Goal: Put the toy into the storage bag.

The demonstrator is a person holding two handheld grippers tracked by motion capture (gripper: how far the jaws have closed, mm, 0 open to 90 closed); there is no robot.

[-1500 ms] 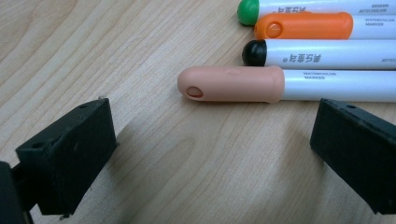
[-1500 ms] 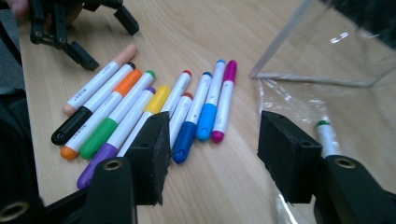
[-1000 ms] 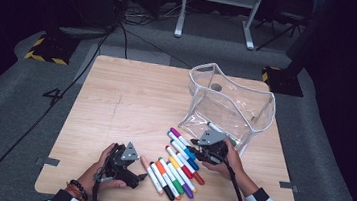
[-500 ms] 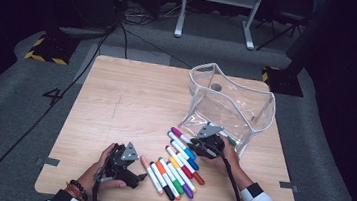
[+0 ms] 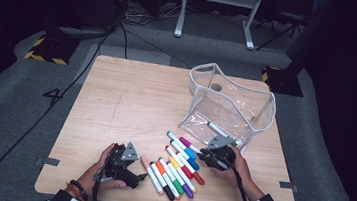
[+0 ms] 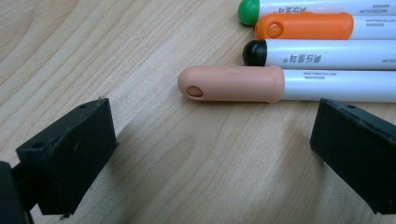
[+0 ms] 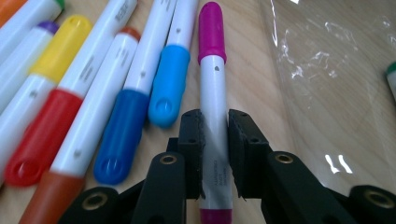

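Several coloured markers (image 5: 177,168) lie side by side on the wooden table (image 5: 130,105), in front of a clear plastic pouch (image 5: 231,106). My right gripper (image 5: 209,156) (image 7: 215,135) is shut on the white barrel of the magenta-capped marker (image 7: 212,79) (image 5: 190,145), the one nearest the pouch. My left gripper (image 5: 139,177) (image 6: 210,154) rests open on the table, its jaws wide apart, just short of the peach-capped marker (image 6: 243,84) (image 5: 150,170) at the row's left end.
One marker (image 5: 217,129) lies inside the pouch, which stands open at the table's back right. Orange (image 6: 303,25), black (image 6: 299,53) and green (image 6: 280,7) markers lie beyond the peach one. The left and far parts of the table are bare wood.
My right gripper has shifted left from the pouch's front edge to the marker row and closed on the magenta marker. The left gripper has stayed put.
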